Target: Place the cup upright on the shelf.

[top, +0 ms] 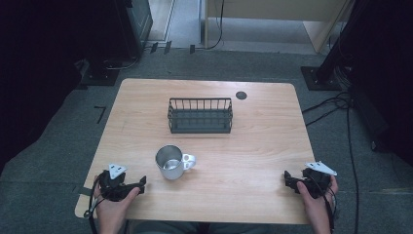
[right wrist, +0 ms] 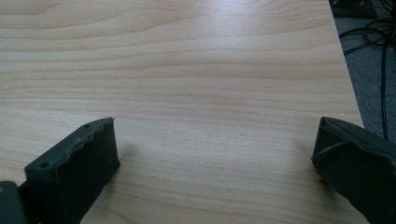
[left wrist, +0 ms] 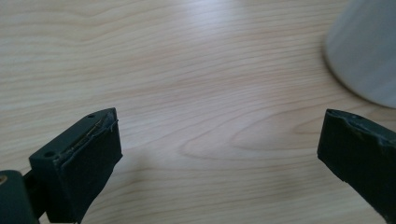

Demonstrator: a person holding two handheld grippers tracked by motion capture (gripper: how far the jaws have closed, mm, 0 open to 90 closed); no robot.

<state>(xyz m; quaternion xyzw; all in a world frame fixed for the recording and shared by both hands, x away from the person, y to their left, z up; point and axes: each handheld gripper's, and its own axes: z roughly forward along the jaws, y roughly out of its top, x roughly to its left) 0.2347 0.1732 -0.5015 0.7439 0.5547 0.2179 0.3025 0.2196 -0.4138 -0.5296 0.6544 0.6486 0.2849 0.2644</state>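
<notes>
My left hand-held gripper (top: 142, 184): released, jaws apart, beside mug (top: 170, 162).
My right hand-held gripper (top: 288, 178): released, over bare surface (top: 253, 146).
Basket (top: 200, 116): behind mug.

A light wooden table (top: 272, 146) stands on grey carpet (top: 58, 122), with black cables (top: 348, 126) trailing beside it.

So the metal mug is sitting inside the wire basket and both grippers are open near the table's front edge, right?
Not quite. The high view shows the metal mug standing on the table in front of the wire basket, not inside it. The left gripper and right gripper are open.
</notes>
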